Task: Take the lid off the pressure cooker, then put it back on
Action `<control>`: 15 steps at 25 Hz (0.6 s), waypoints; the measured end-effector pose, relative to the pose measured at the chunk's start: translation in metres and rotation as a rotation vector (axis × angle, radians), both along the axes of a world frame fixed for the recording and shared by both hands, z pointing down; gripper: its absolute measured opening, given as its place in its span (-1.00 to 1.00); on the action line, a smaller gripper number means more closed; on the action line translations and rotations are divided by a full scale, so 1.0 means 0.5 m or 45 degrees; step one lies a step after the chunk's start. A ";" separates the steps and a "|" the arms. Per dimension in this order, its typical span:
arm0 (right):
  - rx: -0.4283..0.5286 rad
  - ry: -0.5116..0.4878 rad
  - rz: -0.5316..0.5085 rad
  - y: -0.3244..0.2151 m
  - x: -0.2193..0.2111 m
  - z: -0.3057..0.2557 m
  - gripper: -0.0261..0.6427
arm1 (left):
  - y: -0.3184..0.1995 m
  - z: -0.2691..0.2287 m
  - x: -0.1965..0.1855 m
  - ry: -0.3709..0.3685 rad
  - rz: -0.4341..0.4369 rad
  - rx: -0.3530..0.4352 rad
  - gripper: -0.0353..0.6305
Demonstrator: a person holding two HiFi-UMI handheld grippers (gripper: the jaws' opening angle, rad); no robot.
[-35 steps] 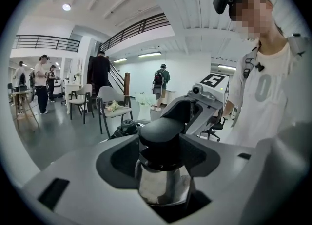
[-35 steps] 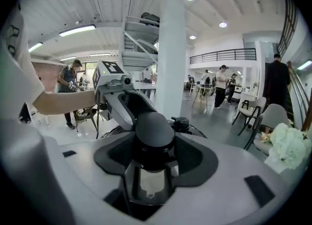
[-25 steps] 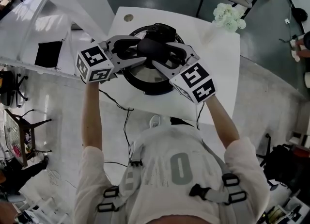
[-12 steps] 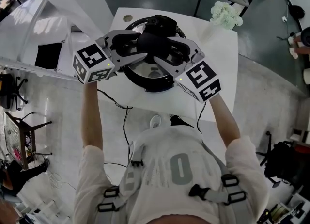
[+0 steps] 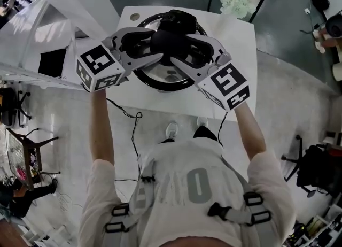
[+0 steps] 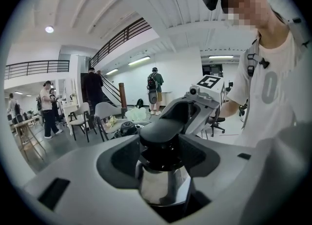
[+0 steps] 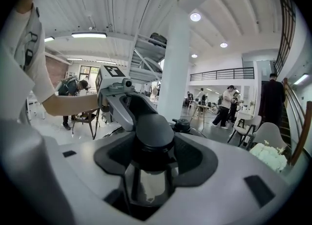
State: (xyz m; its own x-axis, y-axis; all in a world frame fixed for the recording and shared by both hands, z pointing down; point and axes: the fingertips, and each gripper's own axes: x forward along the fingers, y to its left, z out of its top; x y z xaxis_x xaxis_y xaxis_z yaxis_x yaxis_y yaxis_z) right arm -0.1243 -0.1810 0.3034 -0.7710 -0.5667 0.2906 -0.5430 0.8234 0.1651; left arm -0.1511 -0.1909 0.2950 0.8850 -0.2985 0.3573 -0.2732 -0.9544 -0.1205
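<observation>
Lifted higher than before, the lid (image 5: 160,78) hangs above the middle of the table (image 5: 235,61). The left hand-held gripper (image 5: 157,47) and right hand-held gripper (image 5: 182,54), each half open, clamp its knob (image 5: 169,41) from opposite sides, probably to keep it level.

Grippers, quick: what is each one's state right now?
Left gripper: jaws closed on the lid knob.
Right gripper: jaws closed on the same lid knob, opposite side.
</observation>
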 end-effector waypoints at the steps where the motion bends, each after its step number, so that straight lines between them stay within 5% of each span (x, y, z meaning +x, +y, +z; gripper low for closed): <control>1: 0.003 0.002 -0.005 0.000 0.000 -0.001 -0.17 | 0.001 -0.001 0.000 0.002 -0.006 0.004 -0.14; 7: 0.023 0.019 -0.036 0.013 0.021 -0.008 -0.17 | 0.016 -0.009 0.020 0.017 -0.036 0.047 -0.14; 15: 0.025 0.061 -0.065 0.087 0.378 0.024 -0.17 | 0.091 0.027 0.375 0.084 -0.069 0.051 -0.14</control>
State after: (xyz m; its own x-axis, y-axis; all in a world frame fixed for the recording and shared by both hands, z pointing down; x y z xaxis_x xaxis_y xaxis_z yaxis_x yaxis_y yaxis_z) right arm 0.0646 -0.1376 0.3156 -0.7847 -0.5328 0.3168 -0.4913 0.8462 0.2063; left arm 0.0366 -0.1454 0.3083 0.8883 -0.3597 0.2856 -0.3332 -0.9327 -0.1383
